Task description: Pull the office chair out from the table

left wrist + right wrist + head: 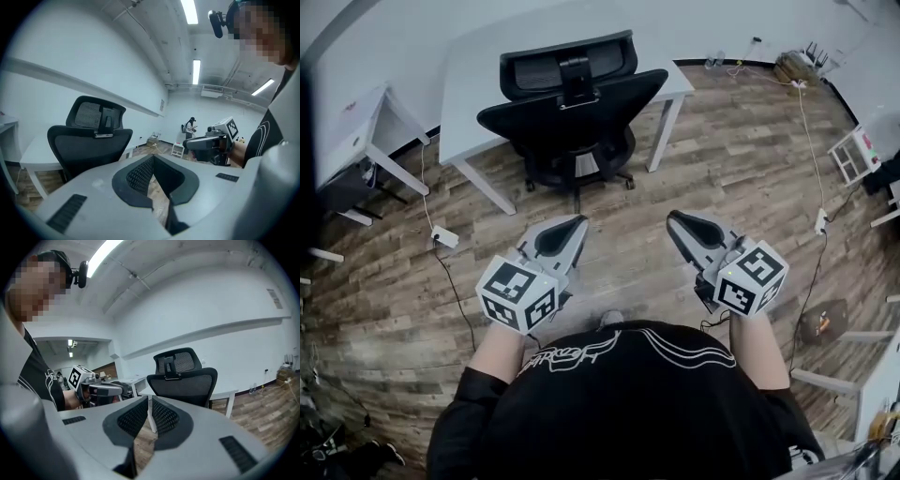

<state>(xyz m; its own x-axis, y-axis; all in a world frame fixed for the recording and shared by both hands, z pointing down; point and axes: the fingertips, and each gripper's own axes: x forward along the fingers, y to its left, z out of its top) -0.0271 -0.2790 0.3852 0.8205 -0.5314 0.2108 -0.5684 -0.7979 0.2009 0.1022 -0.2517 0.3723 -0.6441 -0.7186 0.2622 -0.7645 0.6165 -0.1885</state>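
Left gripper (pixel 152 158) fingers (pixel 135 177): shut pad to pad, with nothing between them.
Right gripper (pixel 150 400) fingers (pixel 167 419): together in the same way, and empty.
Gripper attitude: both are held side by side in front of the person, pointing forward and slightly down at the chair back. This is judged an approach posture for a two-handed grasp.
Office chair (pixel 572 103): well apart from both grippers. It is pushed in against the near edge of the table (pixel 469 66), between the front legs, with its backrest facing the person. It is not yet pulled out.
Reason for access point: with the chair parked this way, the backrest is the part offered to the person.
Next requirement (judgement): the fingers must open before they can take the backrest rim.
Floor (pixel 703 159): wood-pattern planks, which the castor base should roll over.
Hazard: a power adapter (pixel 445 236) and its cable lie on the floor to the left of the path.
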